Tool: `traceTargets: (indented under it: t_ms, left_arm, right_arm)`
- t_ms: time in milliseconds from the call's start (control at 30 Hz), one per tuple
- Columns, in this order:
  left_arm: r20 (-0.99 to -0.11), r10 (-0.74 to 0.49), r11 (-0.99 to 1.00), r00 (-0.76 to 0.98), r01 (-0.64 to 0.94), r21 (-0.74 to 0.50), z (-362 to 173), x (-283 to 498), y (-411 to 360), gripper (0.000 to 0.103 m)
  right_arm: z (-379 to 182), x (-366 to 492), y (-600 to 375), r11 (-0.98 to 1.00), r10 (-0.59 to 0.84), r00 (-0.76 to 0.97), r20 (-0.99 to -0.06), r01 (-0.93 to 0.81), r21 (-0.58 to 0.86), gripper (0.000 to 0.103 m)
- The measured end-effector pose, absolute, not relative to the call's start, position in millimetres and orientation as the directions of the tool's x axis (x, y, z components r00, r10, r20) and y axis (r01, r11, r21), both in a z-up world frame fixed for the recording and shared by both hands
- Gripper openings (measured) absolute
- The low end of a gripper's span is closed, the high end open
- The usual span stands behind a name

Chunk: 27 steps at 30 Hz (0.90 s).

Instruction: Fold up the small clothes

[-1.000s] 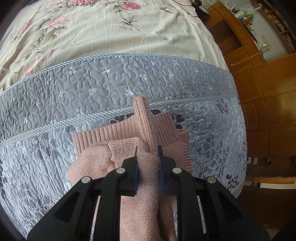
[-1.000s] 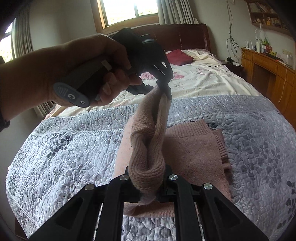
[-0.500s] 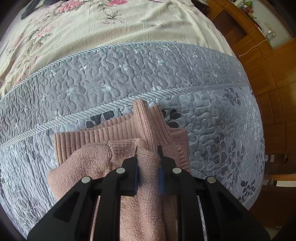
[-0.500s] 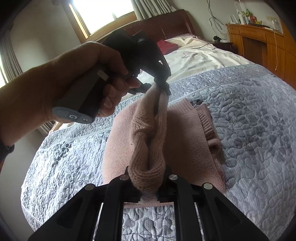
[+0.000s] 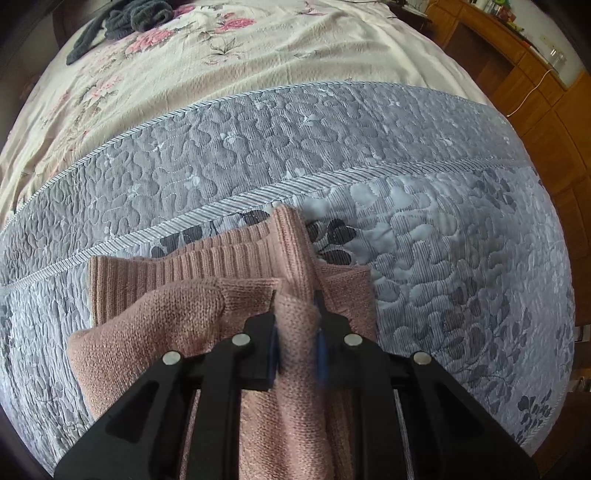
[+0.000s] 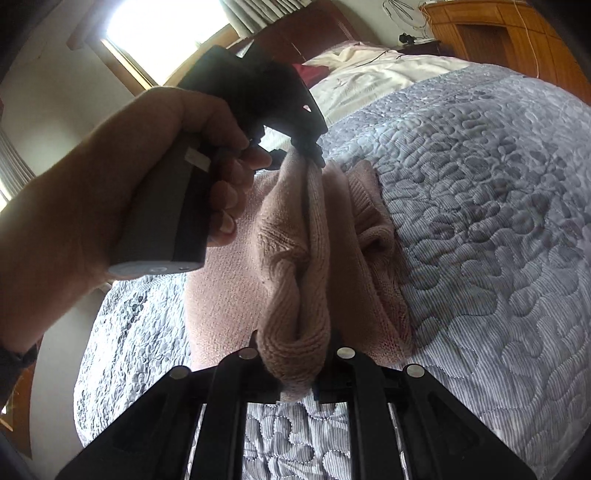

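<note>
A small pink knit sweater lies partly folded on the grey quilted bedspread. One edge of it is lifted into a taut ridge strung between both grippers. My left gripper is shut on the far end of that ridge; in the right wrist view the left gripper shows with a hand around its handle. My right gripper is shut on the near end, where the knit bunches between its fingers. The ribbed hem rests flat on the quilt.
Beyond the quilt lies a cream floral sheet with a dark garment at its far end. Wooden cabinets stand on the right of the bed. A headboard and a bright window are behind.
Both grippers have carried the lifted edge lower and further across the sweater. The left gripper and hand now loom closer in the right wrist view. Both grips are unchanged.
</note>
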<state>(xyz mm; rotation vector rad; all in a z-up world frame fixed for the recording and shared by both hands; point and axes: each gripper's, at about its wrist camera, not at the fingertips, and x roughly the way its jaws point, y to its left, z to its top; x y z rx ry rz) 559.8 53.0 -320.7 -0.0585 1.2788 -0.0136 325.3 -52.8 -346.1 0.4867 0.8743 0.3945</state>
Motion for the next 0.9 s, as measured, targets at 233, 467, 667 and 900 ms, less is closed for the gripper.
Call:
traceTargets:
  t_ms: [233, 467, 667, 900]
  left_arm:
    - [-0.929, -0.016, 1.000, 0.369, 0.004, -0.016, -335, 551, 34, 0.023]
    - [-0.864, -0.277, 0.957, 0.420, 0.037, -0.288, -319, 546, 53, 0.057]
    - [-0.736, -0.443, 0.878, 0.512, 0.079, -0.473, -254, 530, 101, 0.073]
    - [-0.709, -0.479, 0.868, 0.518, 0.155, -0.473, -236, 453, 159, 0.066]
  right_arm:
    - [-371, 327, -75, 0.754, 0.595, 0.532, -0.603, -0.109, 0.648, 0.012]
    - [-375, 338, -106, 0.608, 0.735, 0.434, -0.520, -0.083, 0.790, 0.041]
    - [-346, 362, -151, 0.482, 0.829, 0.379, -0.411, -0.112, 0.869, 0.058]
    - [-354, 468, -139, 0.459, 0.868, 0.251, -0.428, -0.077, 0.885, 0.056]
